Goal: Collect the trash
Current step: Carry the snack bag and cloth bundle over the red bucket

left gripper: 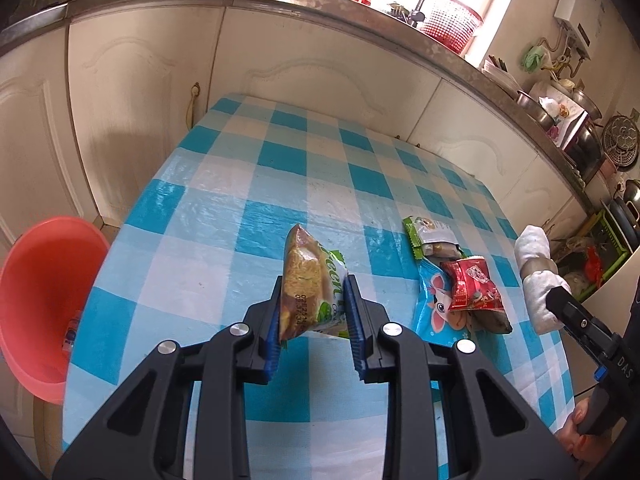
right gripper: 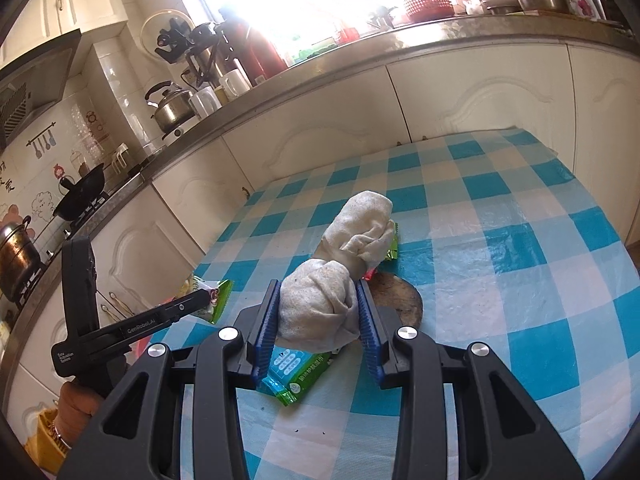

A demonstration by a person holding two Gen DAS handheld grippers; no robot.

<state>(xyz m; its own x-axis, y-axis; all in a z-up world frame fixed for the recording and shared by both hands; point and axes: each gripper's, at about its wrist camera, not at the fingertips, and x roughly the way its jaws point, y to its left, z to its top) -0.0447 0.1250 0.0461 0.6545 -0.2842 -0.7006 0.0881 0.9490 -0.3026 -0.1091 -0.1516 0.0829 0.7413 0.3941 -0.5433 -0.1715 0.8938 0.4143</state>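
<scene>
In the left wrist view my left gripper point(left gripper: 314, 300) is shut on a green and white snack packet point(left gripper: 308, 276), which hangs just above the blue checked table point(left gripper: 224, 216). To its right lie a green wrapper point(left gripper: 428, 234), a red wrapper point(left gripper: 474, 284) and a blue cartoon wrapper point(left gripper: 434, 304). My right gripper point(right gripper: 318, 300) is shut on a knotted whitish cloth wad point(right gripper: 332, 296), also seen at the right edge as the wad point(left gripper: 536, 276). Under it lie a green wrapper point(right gripper: 298, 372) and a brown scrap point(right gripper: 400, 300). The left gripper point(right gripper: 200, 300) shows at the left with its packet point(right gripper: 214, 294).
A pink basin point(left gripper: 44, 304) stands on the floor left of the table. White cabinets point(left gripper: 140, 80) under a cluttered counter point(left gripper: 360, 4) run behind the table. A hand point(right gripper: 76, 404) grips the left tool's handle. A stove with a wok point(right gripper: 82, 188) is far left.
</scene>
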